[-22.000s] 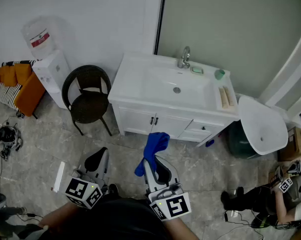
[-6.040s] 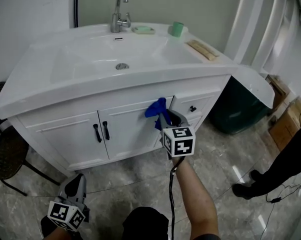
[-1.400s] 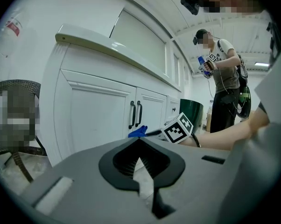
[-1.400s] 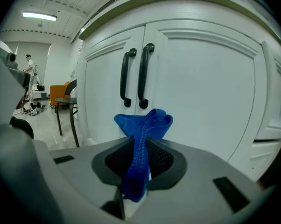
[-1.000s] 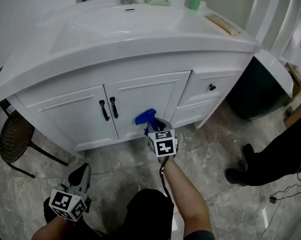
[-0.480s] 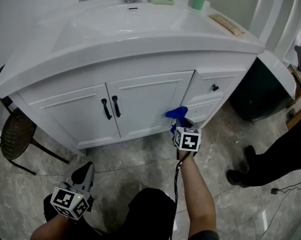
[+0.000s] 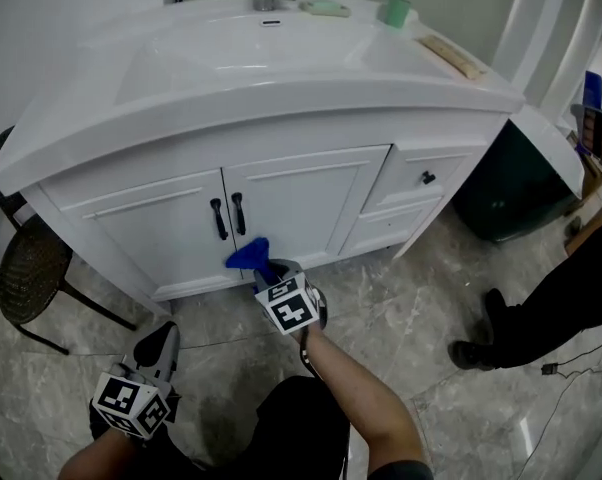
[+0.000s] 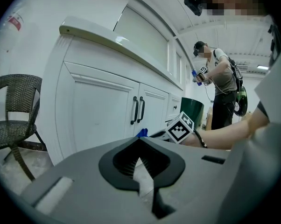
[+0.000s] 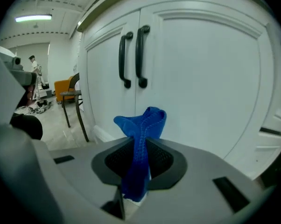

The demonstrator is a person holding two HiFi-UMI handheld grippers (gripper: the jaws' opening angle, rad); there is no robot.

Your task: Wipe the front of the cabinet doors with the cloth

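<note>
Our right gripper [image 9: 138, 169] clamps the blue cloth [image 9: 144, 125], bunched into an upright fold, low centre before the white cabinet doors [image 7: 291, 200]; our left gripper [image 8: 141, 161] is closed, empty.

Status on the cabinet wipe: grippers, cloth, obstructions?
Right gripper shut on blue cloth, cloth at cabinet doors below the handles. Left gripper shut, empty, held low. Chair off left, not blocking.

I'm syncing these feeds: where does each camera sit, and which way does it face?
Head view: head-mounted, steeply down on white cabinet; left gripper, right gripper, forearm show.
Left gripper view: low, along the cabinet front; own shut jaws.
Right gripper view: close, facing the doors; jaws clamp blue cloth.
Shared: black door handles, all three.
</note>
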